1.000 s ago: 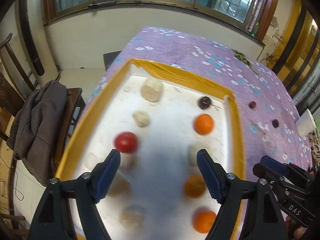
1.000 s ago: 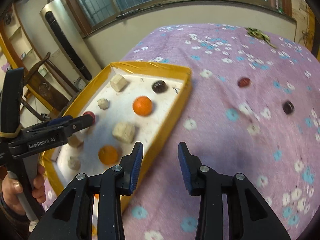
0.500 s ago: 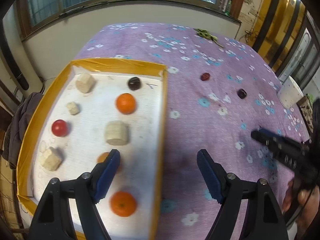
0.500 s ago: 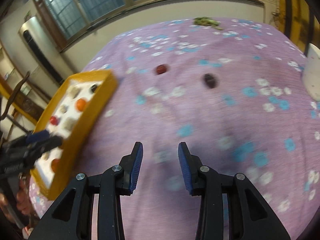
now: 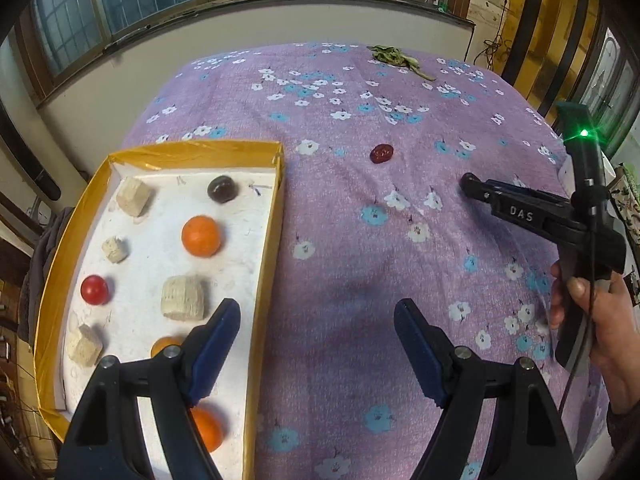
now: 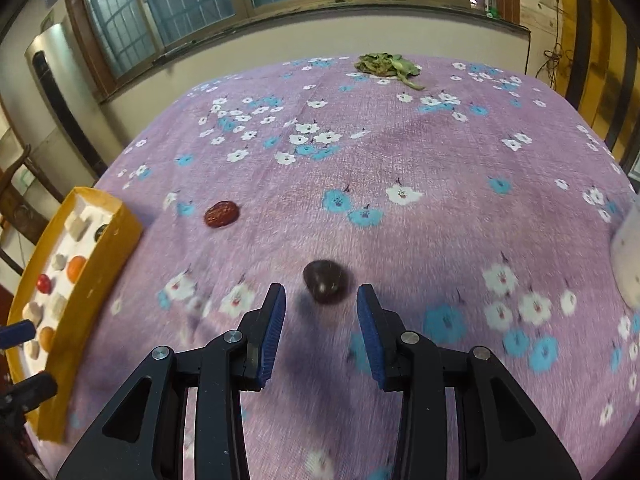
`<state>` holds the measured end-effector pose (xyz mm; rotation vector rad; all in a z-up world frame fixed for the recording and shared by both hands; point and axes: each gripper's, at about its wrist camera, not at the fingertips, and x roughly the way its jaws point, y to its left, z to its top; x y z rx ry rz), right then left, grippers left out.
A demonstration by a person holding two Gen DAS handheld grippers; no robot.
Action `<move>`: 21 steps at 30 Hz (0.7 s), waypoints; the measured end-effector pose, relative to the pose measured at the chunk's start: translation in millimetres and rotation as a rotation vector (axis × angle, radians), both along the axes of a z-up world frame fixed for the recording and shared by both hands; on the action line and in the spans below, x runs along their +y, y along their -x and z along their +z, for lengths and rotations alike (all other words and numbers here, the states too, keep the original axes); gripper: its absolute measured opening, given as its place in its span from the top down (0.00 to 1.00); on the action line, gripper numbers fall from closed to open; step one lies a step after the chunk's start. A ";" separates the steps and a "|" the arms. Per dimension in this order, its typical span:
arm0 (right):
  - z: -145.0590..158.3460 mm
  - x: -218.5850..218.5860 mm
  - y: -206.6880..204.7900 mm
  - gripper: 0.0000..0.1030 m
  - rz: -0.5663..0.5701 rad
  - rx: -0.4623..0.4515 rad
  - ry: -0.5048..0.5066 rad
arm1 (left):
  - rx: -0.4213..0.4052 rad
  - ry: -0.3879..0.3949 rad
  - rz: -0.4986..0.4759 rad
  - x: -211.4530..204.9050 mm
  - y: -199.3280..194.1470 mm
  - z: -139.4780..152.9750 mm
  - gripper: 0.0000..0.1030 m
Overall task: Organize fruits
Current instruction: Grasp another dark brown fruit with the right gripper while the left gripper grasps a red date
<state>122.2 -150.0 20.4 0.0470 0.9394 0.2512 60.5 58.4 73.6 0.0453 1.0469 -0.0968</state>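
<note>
A dark round fruit [image 6: 325, 287] lies on the purple flowered cloth, just ahead of my right gripper [image 6: 321, 312], which is open and empty. A red date [image 6: 221, 214] lies farther left; it also shows in the left wrist view [image 5: 382, 153]. The yellow-rimmed tray [image 5: 269, 240] holds oranges [image 5: 201, 236], a red tomato [image 5: 94, 289], a dark fruit [image 5: 222, 189] and beige blocks [image 5: 183, 297]. My left gripper [image 5: 318, 334] is open and empty, over the tray's right rim. The right gripper [image 5: 466, 182] shows at the right in the left wrist view.
A bunch of green leaves [image 6: 386, 65] lies at the table's far edge. A white object [image 6: 630, 256] stands at the right edge. Windows and a wall are behind the table. A chair with a coat [image 5: 36, 256] is left of the tray.
My right gripper has swung right from the tray and come close to the dark fruit. My left gripper has shifted right from over the tray to its right rim.
</note>
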 end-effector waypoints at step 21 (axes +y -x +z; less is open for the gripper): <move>8.8 -39.9 25.0 0.79 0.038 -0.037 -0.089 | 0.012 -0.035 -0.127 -80.9 -149.2 -35.6 0.46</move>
